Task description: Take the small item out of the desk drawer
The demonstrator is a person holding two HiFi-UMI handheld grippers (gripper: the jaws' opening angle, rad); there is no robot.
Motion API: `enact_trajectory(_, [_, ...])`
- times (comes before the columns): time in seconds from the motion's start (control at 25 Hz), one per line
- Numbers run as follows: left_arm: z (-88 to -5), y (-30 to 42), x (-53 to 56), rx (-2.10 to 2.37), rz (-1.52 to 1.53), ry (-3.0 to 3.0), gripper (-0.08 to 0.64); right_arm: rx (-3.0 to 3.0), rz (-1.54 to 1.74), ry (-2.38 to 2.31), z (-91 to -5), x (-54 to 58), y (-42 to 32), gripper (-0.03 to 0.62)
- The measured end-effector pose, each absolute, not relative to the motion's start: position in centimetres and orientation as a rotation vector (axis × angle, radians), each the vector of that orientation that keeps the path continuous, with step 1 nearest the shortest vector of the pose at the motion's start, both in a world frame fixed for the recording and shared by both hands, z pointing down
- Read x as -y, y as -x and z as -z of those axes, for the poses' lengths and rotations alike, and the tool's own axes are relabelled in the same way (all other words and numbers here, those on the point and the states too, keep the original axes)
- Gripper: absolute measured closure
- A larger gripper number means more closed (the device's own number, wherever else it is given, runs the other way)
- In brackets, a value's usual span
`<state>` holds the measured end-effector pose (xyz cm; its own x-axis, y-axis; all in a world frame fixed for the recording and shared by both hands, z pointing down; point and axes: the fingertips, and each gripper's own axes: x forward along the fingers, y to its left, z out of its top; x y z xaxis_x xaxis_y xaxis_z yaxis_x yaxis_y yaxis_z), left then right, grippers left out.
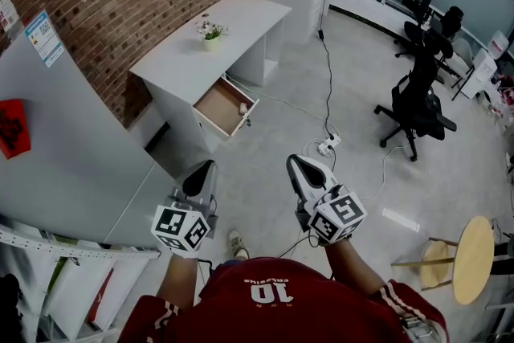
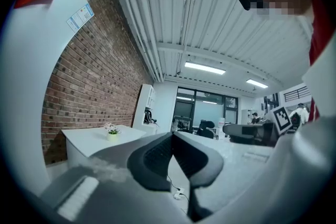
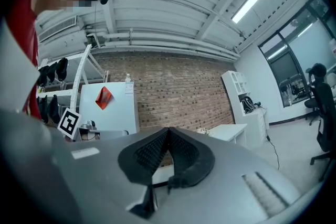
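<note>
A white desk [image 1: 227, 22] stands against the brick wall, well ahead of me. Its drawer [image 1: 222, 107] is pulled open, and a small pale item [image 1: 243, 108] lies at the drawer's right front corner. My left gripper [image 1: 209, 165] and right gripper [image 1: 294, 161] are held side by side in front of my body, far short of the desk. Both point level toward it. In the left gripper view the left gripper [image 2: 172, 135] has its tips together with nothing between them. The right gripper [image 3: 167, 129] looks the same in its own view.
A small potted plant [image 1: 211, 32] sits on the desk top. A power strip [image 1: 328, 145] and its cable lie on the floor between me and the desk. A black office chair [image 1: 418, 104] is at the right, a round wooden stool [image 1: 471, 257] nearer, a white cabinet [image 1: 64, 149] at my left.
</note>
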<state>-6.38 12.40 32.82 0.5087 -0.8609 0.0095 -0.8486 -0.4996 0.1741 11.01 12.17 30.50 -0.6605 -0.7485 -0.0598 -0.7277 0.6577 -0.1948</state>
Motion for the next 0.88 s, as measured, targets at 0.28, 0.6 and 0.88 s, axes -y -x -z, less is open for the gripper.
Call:
enact_trajectory(0.28, [-33.3, 9.1, -8.9, 1.464, 0.140, -2.576, 0.557, -2.753, 0.222, 1.209, -30.0, -8.5, -7.6, 0.592])
enact_trajectory(0.6, [-34.2, 13.2, -4.3, 1.419, 0.151, -2.568, 0.557, -2.758, 0.210, 1.221, -30.1, -3.9, -2.5, 0.592])
enact_trajectory(0.88, [-34.5, 16.1, -1.4, 1.356, 0.201, -2.570, 0.557, -2.768, 0.181, 1.278, -29.8, -0.8, 0.7, 0.592])
